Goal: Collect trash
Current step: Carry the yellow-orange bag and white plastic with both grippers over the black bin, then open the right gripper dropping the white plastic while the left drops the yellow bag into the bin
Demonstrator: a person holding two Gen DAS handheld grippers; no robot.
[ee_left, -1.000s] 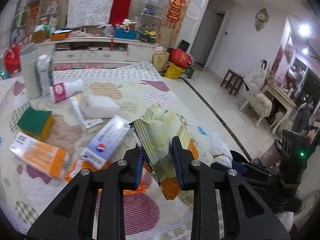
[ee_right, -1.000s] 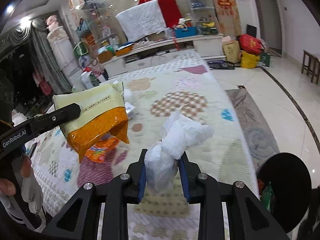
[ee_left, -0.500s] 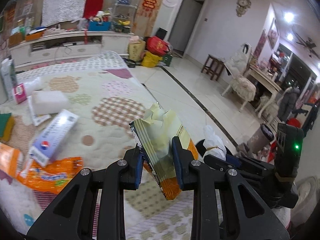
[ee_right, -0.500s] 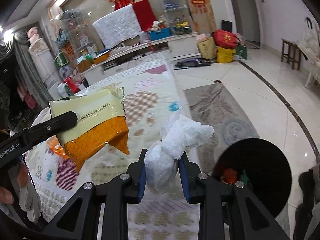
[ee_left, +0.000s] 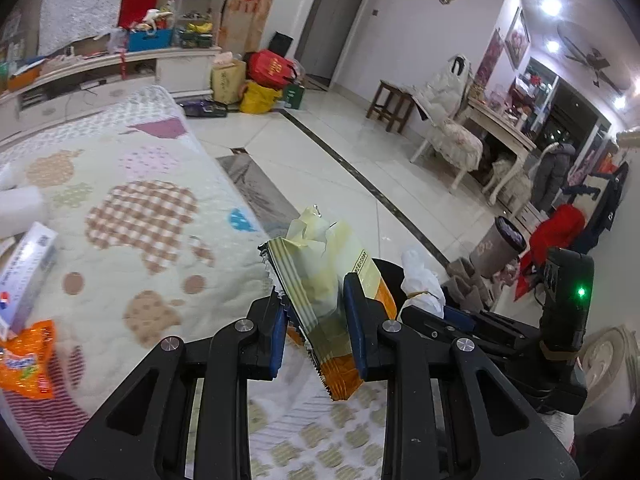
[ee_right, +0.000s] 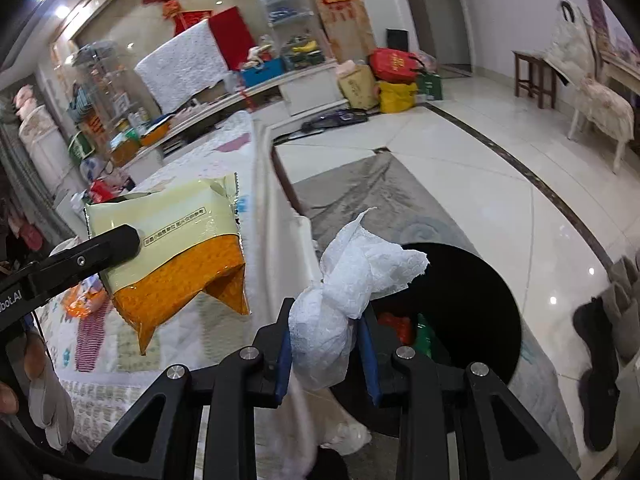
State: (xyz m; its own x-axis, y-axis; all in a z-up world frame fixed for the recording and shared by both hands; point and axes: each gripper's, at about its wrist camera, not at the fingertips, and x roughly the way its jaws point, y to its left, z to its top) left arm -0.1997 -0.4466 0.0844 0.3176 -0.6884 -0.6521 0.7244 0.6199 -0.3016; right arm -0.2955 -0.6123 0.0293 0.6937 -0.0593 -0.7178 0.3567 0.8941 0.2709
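My left gripper (ee_left: 318, 332) is shut on a yellow and orange snack wrapper (ee_left: 320, 280), held in the air past the bed's right edge; the wrapper also shows in the right wrist view (ee_right: 176, 252). My right gripper (ee_right: 326, 354) is shut on a crumpled white paper towel (ee_right: 344, 292), held at the near rim of a black trash bin (ee_right: 472, 280) on the floor. The bin holds red and green trash. In the left wrist view the paper towel (ee_left: 420, 280) and the bin's rim (ee_left: 384, 266) sit just right of the wrapper.
The quilted bed (ee_left: 120, 220) lies to the left with an orange wrapper (ee_left: 26, 360), a white box (ee_left: 28, 272) and a white pack (ee_left: 20, 208) on it. A grey rug (ee_right: 384, 196) lies by the bin. Dark slippers (ee_right: 600, 344) lie on the floor at right.
Both grippers have swung right, away from the bed and toward the floor. The black bin has come much closer under the right gripper. Both still hold their trash.
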